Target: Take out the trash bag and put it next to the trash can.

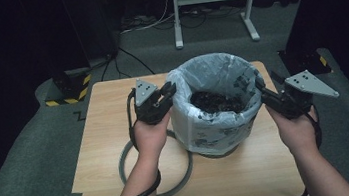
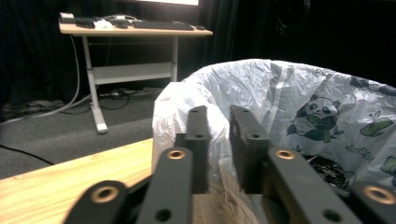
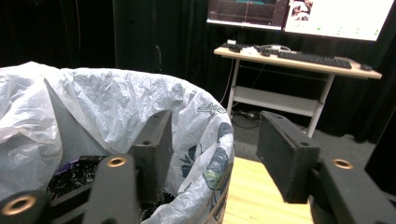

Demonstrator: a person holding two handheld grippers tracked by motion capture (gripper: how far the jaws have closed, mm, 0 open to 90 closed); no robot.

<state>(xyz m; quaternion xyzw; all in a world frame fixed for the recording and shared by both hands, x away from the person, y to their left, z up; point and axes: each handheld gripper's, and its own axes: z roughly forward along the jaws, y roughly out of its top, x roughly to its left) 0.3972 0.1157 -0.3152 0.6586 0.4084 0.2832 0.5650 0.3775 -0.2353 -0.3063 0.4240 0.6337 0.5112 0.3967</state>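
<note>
Left gripper (image 1: 169,89) at nine o'clock, jaws narrowed, seemingly pinching; right gripper (image 1: 260,85) at three o'clock, jaws apart; forearms from six.

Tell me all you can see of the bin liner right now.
The bin liner is thin, crinkled, translucent white plastic printed with pandas, folded out over the bin's rim and hanging down its sides. Dark waste lies inside. The bin stands upright on the wooden table. The left claw has nearly closed on the left rim fold; the right claw straddles the right rim, jaws apart.
</note>
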